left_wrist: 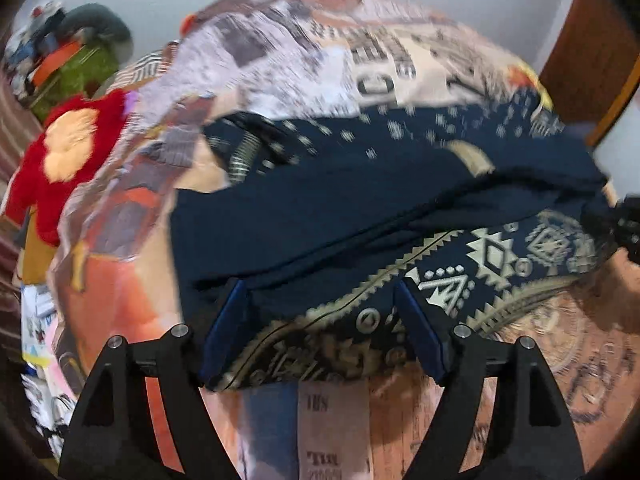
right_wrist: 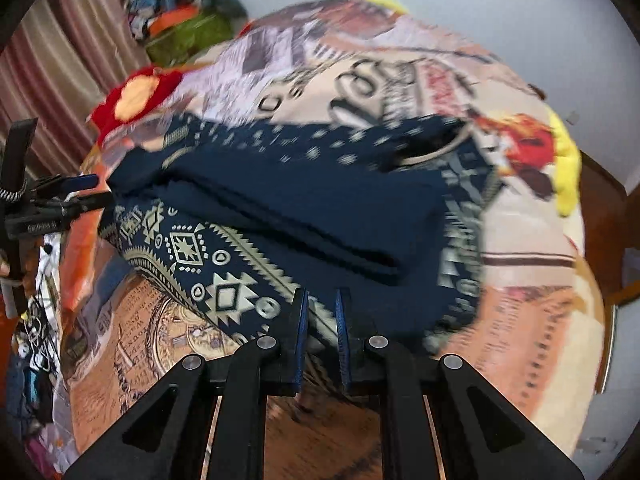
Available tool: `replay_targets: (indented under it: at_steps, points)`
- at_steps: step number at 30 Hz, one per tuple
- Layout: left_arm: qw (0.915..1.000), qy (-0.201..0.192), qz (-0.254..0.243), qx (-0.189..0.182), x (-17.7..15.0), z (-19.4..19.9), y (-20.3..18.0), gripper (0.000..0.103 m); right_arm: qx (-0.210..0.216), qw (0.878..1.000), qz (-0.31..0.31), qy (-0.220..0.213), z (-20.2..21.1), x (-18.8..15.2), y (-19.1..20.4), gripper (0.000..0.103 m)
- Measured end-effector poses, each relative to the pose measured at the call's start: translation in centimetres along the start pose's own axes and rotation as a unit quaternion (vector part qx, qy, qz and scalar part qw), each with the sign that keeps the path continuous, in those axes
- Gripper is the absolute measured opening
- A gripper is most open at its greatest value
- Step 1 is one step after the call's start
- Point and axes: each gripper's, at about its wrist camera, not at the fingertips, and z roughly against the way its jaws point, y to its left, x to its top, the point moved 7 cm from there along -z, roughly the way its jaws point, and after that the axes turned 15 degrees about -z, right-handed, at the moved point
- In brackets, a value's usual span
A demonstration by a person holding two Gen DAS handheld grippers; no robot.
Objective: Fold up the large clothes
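A navy garment with a cream geometric border lies partly folded on the printed bedspread. My left gripper is open, its blue fingers on either side of the garment's patterned hem. In the right wrist view the same garment lies ahead. My right gripper is nearly closed on the hem, its fingers pinching a thin strip of cloth. The left gripper shows at the left edge of that view.
A red and orange plush cushion lies at the bed's left. A heap of clothes sits beyond it. A yellow item lies at the bed's right edge. A wooden frame stands at the right.
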Motion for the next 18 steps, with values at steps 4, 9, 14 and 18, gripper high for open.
replay_targets:
  at_steps: [4,9,14,18]
  points:
    - [0.9982,-0.005,-0.023,0.055,3.3,-1.8,0.1,0.076,-0.008,1.0,0.008,0.007,-2.9,1.6,1.5,0.009]
    - [0.9935,-0.028,-0.021,0.109,9.2,-3.0,3.1,0.076,-0.051,0.998,0.009,-0.038,-4.6,6.4,1.0,0.009]
    - [0.9892,-0.033,0.032,0.139,12.0,-2.9,8.3,0.076,-0.117,0.989,-0.028,-0.081,-6.3,12.3,-2.5,0.009]
    - [0.9896,-0.059,0.079,0.105,10.5,-0.6,11.9,0.076,-0.134,0.983,-0.062,-0.108,-4.6,14.7,-5.7,0.009]
